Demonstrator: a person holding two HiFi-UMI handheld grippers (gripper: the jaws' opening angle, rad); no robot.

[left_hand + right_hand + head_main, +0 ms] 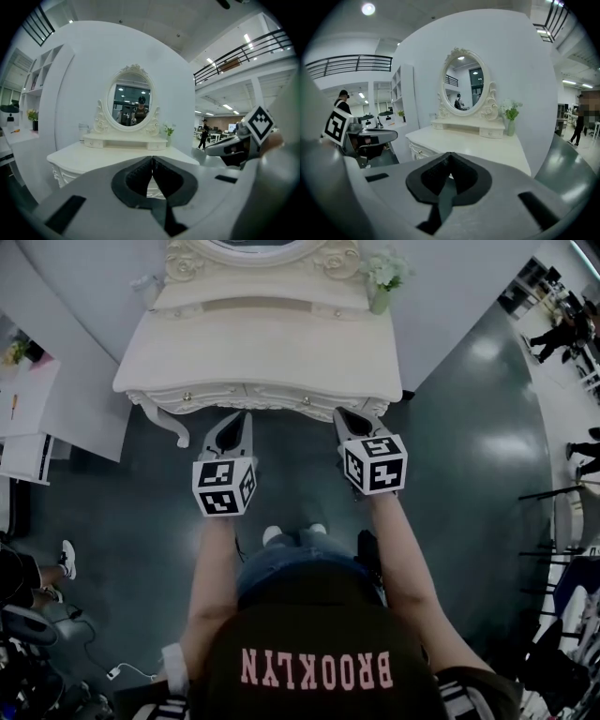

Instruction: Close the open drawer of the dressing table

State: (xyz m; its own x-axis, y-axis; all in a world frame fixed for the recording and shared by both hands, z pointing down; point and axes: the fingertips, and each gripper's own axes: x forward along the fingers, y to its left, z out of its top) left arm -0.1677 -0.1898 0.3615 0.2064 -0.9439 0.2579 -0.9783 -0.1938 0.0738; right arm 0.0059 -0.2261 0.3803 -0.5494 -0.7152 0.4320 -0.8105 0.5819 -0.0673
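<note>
Head view, left to right: a white side desk (33, 418) stands at the far left, well apart from the dressing table (253, 352), which is set against the curved white wall at top centre. The left gripper (246, 416) is held near the table's front edge, left of centre, with its marker cube (225, 486) toward the person. The drawers (309, 401) sit in the front apron beneath the table top, their small knobs showing. None projects past the apron, and all fronts read flush. The right gripper (341, 414) is held beside the left one, right of centre, also near the apron. An oval mirror (253, 247) rises at the back of the table, and a vase of flowers (382, 282) stands at the right rear corner.

Left gripper view: jaws fully together, pads meeting edge to edge, nothing between them; the table lies ahead of the tips, apart from them.

Right gripper view: jaws likewise pressed together and holding nothing; the table top and one knobbed drawer front lie beyond the tips, not touched
</note>
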